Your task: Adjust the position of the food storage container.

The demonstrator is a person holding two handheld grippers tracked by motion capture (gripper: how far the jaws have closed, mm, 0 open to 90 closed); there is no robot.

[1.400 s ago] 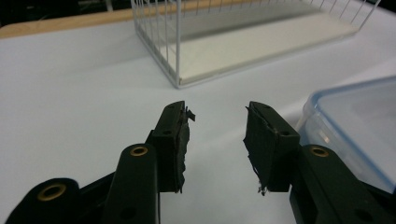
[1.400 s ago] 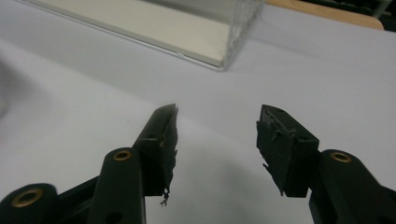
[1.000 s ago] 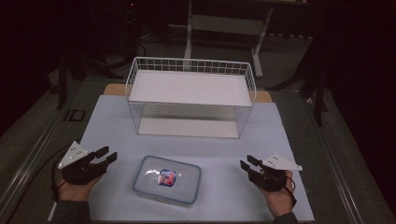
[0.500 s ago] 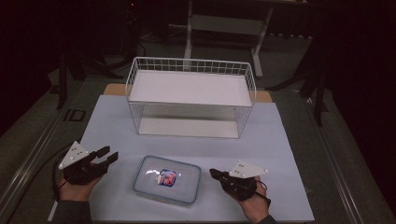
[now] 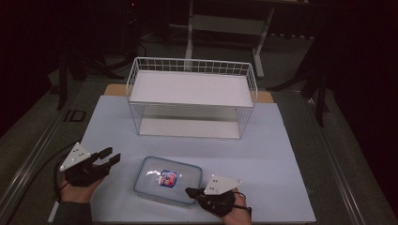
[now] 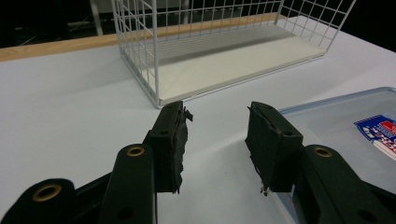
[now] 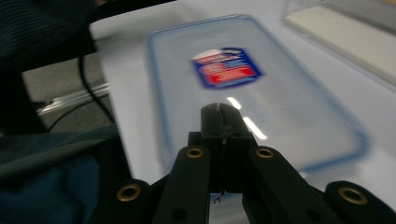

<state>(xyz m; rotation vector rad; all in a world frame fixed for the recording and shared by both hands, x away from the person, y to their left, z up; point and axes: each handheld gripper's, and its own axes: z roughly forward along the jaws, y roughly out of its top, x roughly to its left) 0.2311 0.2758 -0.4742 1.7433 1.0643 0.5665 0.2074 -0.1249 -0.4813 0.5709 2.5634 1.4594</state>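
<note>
A clear flat container with a blue-rimmed lid and a red-and-blue label (image 5: 166,180) lies on the white table top near the front. My right gripper (image 5: 190,191) is at its near right corner, jaws shut together with nothing between them. In the right gripper view those closed jaws (image 7: 219,112) point over the lid (image 7: 252,93); whether they touch it I cannot tell. My left gripper (image 5: 107,157) rests left of the container, open and empty. In the left gripper view its jaws (image 6: 217,123) stand apart over bare table, with the container (image 6: 341,116) to their right.
A white wire rack with two shelves (image 5: 192,89) stands across the back middle of the table (image 5: 281,154), and appears ahead in the left gripper view (image 6: 154,70). Dark floor and table legs lie beyond. A cable trails from the left gripper off the table's left edge.
My right gripper has moved left along the front of the table to the container's corner, and its jaws have gone from apart to shut. The left gripper has stayed put.
</note>
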